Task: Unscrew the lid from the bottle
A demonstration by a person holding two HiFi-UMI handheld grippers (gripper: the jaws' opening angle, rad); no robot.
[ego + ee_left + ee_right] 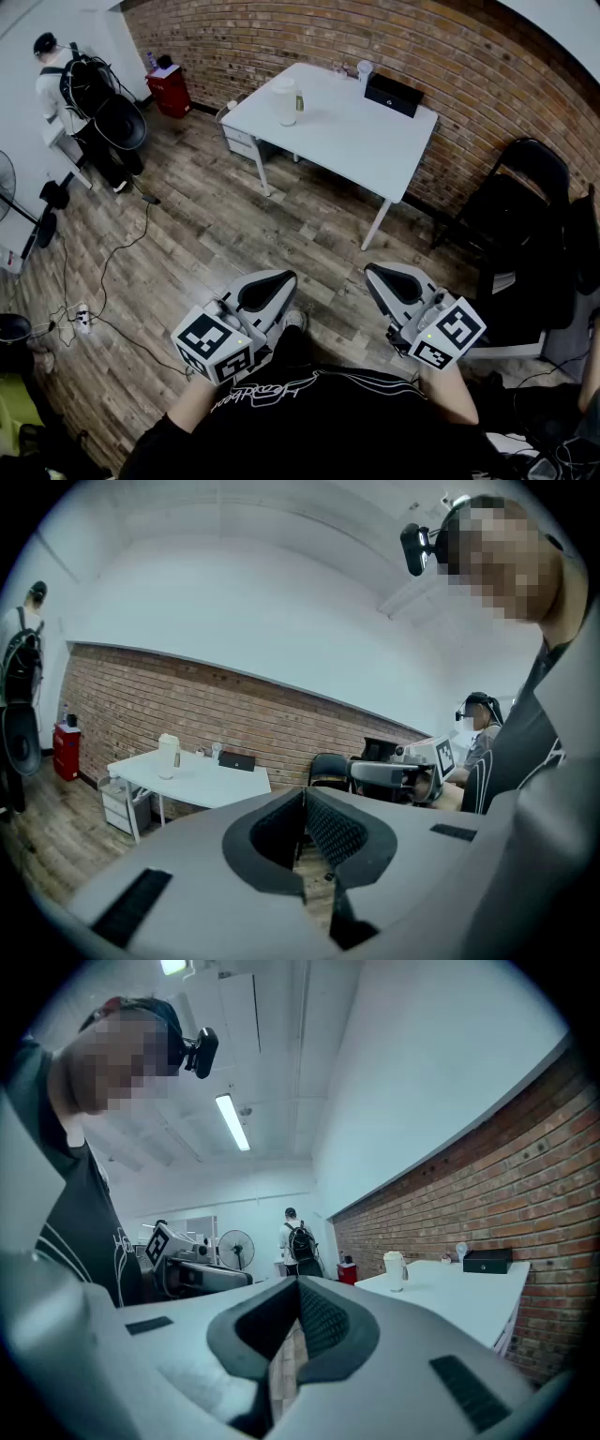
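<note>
Close to the person's chest, the left tool (pixel 272 281) and right tool (pixel 384 274) both have jaws pressed together, empty. Well ahead of both, across the wooden floor (pixel 234 225), the tall white bottle (pixel 285 101) stands upright on the white rectangular surface (pixel 347 141), its lid (pixel 283 82) apparently on.

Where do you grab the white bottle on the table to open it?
Probably hold the white bottle by its body from the side and pinch its lid from above: it stands upright. A small dark object stands right beside it, so avoid that side.
</note>
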